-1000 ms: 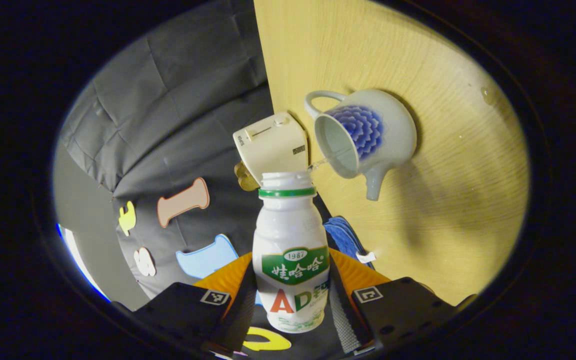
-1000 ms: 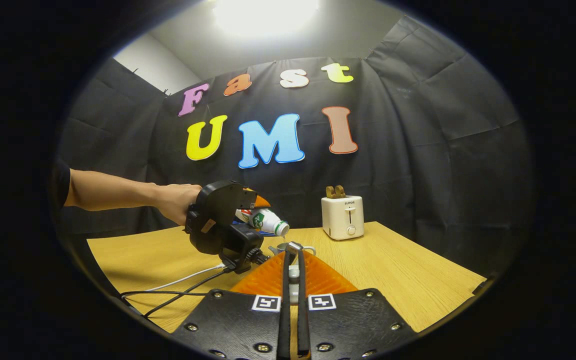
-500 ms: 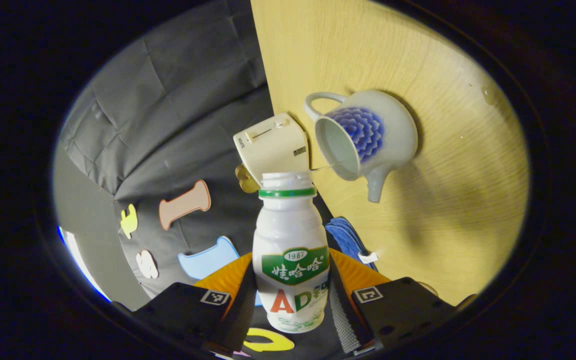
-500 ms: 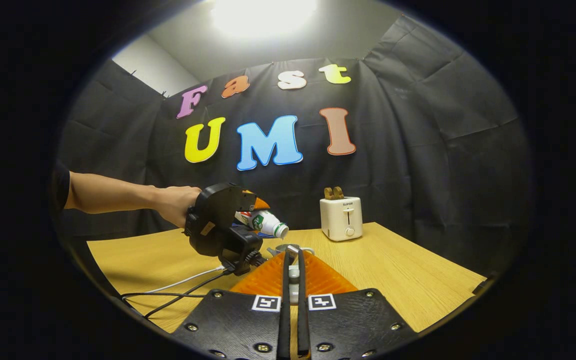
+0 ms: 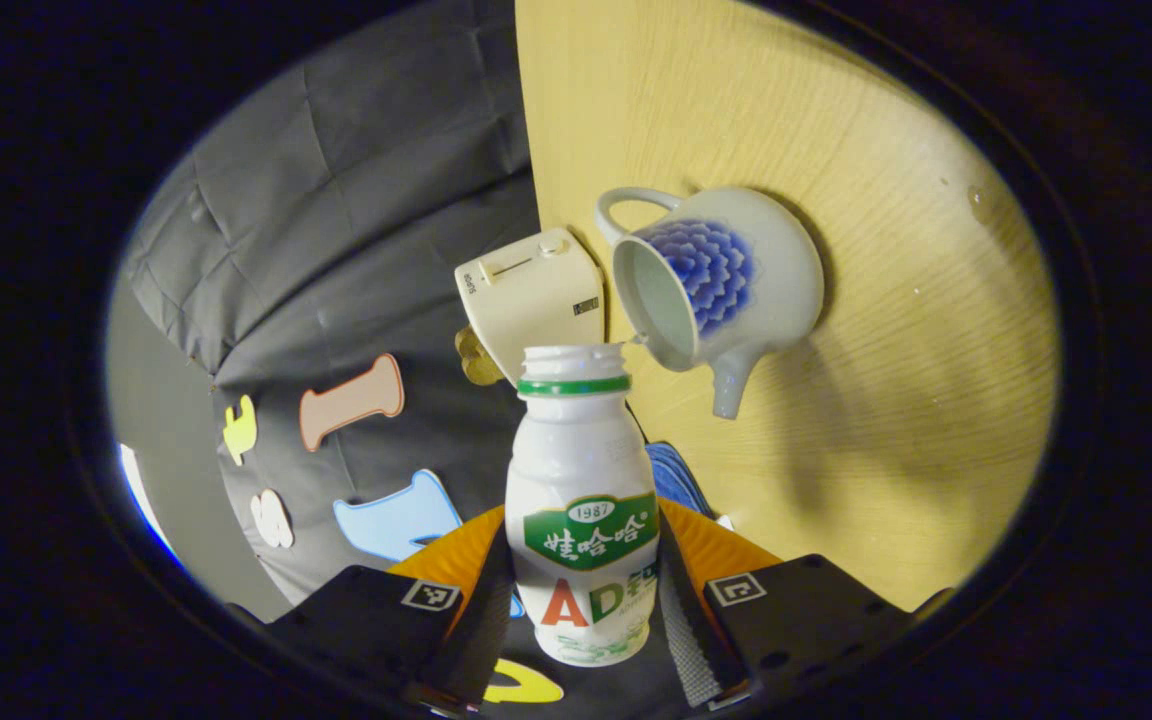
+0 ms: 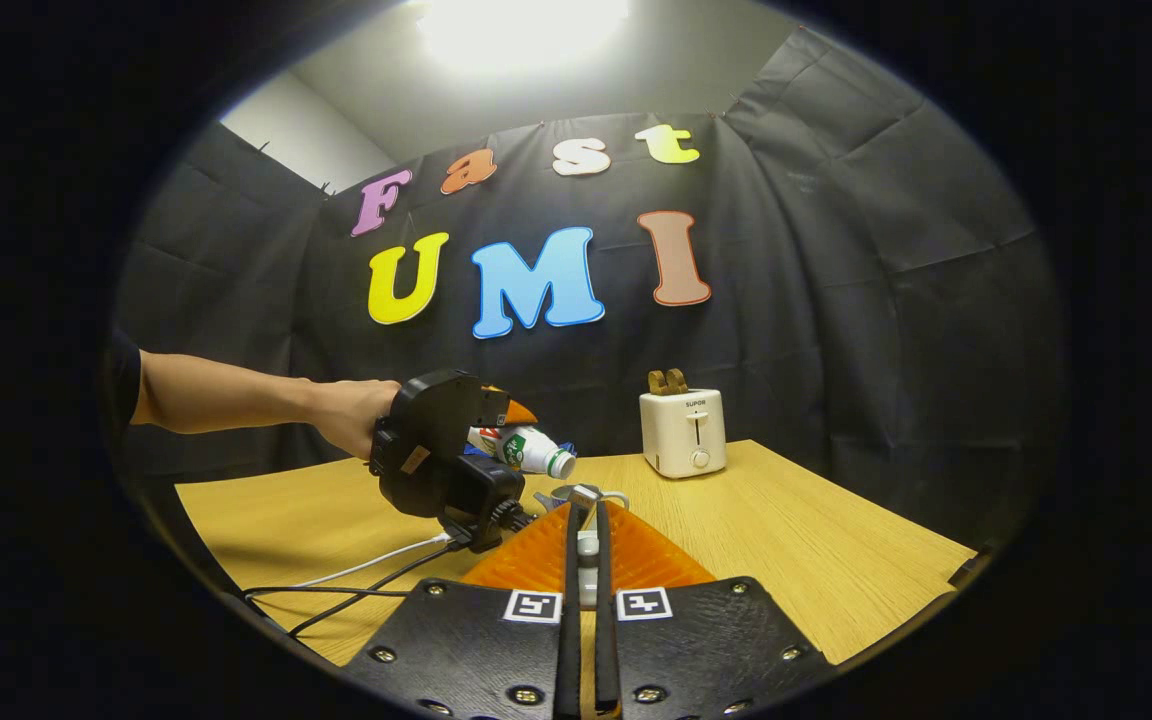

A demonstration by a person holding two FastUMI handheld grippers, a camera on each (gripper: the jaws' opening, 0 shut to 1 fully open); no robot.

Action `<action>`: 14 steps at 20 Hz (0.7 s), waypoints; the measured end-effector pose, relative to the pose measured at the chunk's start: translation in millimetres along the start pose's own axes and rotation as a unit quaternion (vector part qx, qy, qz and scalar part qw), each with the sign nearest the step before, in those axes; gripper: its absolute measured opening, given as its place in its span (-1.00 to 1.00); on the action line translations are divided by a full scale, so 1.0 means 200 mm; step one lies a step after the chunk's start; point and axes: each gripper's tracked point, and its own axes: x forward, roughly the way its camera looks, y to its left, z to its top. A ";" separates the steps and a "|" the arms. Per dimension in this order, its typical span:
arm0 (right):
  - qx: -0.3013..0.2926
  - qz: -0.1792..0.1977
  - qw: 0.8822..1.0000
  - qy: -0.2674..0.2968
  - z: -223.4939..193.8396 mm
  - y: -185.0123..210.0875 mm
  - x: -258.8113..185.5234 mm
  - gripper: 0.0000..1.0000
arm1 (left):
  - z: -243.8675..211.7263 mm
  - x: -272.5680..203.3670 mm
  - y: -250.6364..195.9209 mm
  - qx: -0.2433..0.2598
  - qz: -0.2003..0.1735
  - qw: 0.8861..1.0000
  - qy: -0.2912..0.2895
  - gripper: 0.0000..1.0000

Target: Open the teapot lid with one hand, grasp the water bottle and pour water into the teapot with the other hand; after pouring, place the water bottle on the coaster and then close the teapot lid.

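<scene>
Gripping the water bottle (image 5: pixel 581 520) low on its rounded white plastic body, the left gripper (image 5: pixel 576 620) has both fingers pressed flat against its sides. That bottle is smooth and waisted, with a green band under an uncapped threaded neck and a green label across its belly. Its open mouth sits just beside the rim of the teapot (image 5: pixel 711 275), slightly apart from it. The teapot is glazed pale ceramic, round-bellied, with a blue scaled flower pattern, a looped handle and a short stubby spout; its wide mouth is uncovered and the hollow inside shows. It stands on the worktop (image 5: pixel 886 380), a light wood-grain surface with fine streaks. Just beside the teapot's handle side is a cream, boxy toaster (image 5: pixel 531 295) with rounded corners, a slot lever and a knob, brown toast poking out of it. Near the teapot's spout side, behind the bottle, a corner of ribbed blue cloth (image 5: pixel 676 475) peeks out; I cannot tell whether it is the coaster.

Over in the right gripper view, the right gripper (image 6: pixel 586 500) has its fingers drawn together on something small and pale; it is too hidden to tell for certain what it is. It hangs right in front of the teapot (image 6: pixel 576 493), whose rim and handle barely clear the fingertips. A hand (image 6: pixel 351 415) holds the other gripper, bottle tilted neck-down just above the teapot.
</scene>
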 end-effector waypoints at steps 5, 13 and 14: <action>0.004 -0.007 1.000 -0.013 0.04 -0.02 -0.02 -0.89 | 0.03 0.00 -0.04 -0.040 -0.007 0.999 -0.015 0.50; 0.004 -0.015 1.000 -0.022 0.07 -0.04 -0.02 -0.89 | 0.01 0.00 -0.14 -0.184 -0.030 0.982 -0.038 0.62; 0.007 -0.016 1.000 -0.020 0.07 -0.04 -0.02 -0.89 | 0.01 -0.01 -0.14 -0.222 -0.030 0.973 -0.044 0.62</action>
